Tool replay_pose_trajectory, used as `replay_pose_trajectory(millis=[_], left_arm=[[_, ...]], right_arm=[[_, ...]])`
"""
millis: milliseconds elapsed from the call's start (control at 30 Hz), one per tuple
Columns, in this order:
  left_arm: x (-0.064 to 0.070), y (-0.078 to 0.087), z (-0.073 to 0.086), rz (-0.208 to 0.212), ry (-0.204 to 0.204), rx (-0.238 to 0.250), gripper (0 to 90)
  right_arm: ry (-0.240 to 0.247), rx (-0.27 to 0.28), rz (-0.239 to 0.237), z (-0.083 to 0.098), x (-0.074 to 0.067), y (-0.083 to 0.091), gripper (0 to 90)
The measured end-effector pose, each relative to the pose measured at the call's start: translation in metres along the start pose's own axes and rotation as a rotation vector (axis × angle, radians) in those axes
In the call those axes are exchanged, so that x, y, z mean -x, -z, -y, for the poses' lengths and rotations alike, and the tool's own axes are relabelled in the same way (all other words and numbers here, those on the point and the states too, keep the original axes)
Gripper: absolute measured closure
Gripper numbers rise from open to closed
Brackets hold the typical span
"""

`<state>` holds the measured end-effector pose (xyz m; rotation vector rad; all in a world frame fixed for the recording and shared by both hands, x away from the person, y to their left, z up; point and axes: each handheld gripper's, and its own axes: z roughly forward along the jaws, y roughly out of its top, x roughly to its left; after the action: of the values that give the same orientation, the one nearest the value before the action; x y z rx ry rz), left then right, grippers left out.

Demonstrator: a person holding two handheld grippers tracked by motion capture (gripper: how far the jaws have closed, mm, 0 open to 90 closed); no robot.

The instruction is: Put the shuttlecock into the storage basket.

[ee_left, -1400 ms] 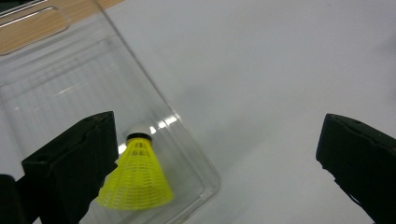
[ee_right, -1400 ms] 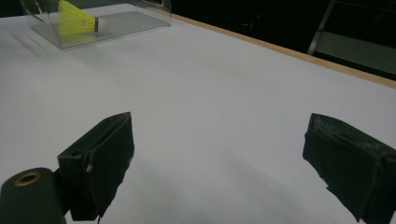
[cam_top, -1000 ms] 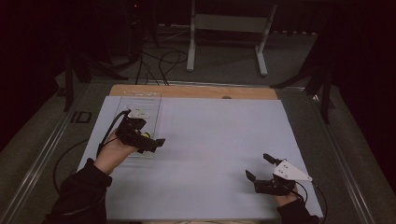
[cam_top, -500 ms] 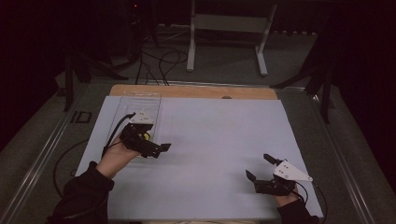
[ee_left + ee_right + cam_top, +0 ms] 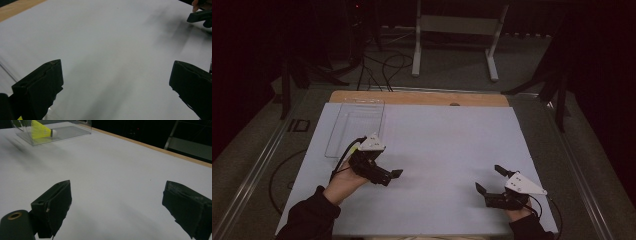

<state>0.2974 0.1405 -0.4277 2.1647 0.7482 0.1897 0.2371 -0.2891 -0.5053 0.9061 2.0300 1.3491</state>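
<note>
Both grippers empty, shuttlecock resting in the clear tray.

The left gripper (image 5: 393, 176) hovers over the white sheet (image 5: 452, 150) with its 2 jaws spread wide and nothing between them; the right gripper (image 5: 488, 181) sits low near the table's near edge, jaws likewise released. The yellow shuttlecock (image 5: 41, 131) lies inside the clear tray (image 5: 354, 125), well beyond the right jaws and just behind the left gripper. By my judgement the placing looks done, with only pulling the hands clear left.

Occlusions and cut-offs

Shuttlecock (image 5: 41, 131) in clear tray (image 5: 62, 131): feather end cropped by right gripper view's top edge; tray's left cropped.
</note>
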Motion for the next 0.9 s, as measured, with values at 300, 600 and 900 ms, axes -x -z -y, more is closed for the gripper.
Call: replay_pose_trajectory(millis=[300, 600, 900], left_arm=[[0.009, -0.009, 0.024, 0.048, 0.002, 0.02, 0.0], [0.013, -0.016, 0.053, 0.057, 0.023, 0.042, 0.0], [0.016, -0.013, 0.075, 0.032, 0.02, 0.065, 0.0]], right_arm=[[0.0, -0.001, -0.002, 0.0, 0.0, 0.0, 8.8], [0.0, -0.002, -0.002, 0.0, 0.0, 0.0, 8.8], [0.004, -0.006, -0.002, 0.0, 0.0, -0.001, 8.8]])
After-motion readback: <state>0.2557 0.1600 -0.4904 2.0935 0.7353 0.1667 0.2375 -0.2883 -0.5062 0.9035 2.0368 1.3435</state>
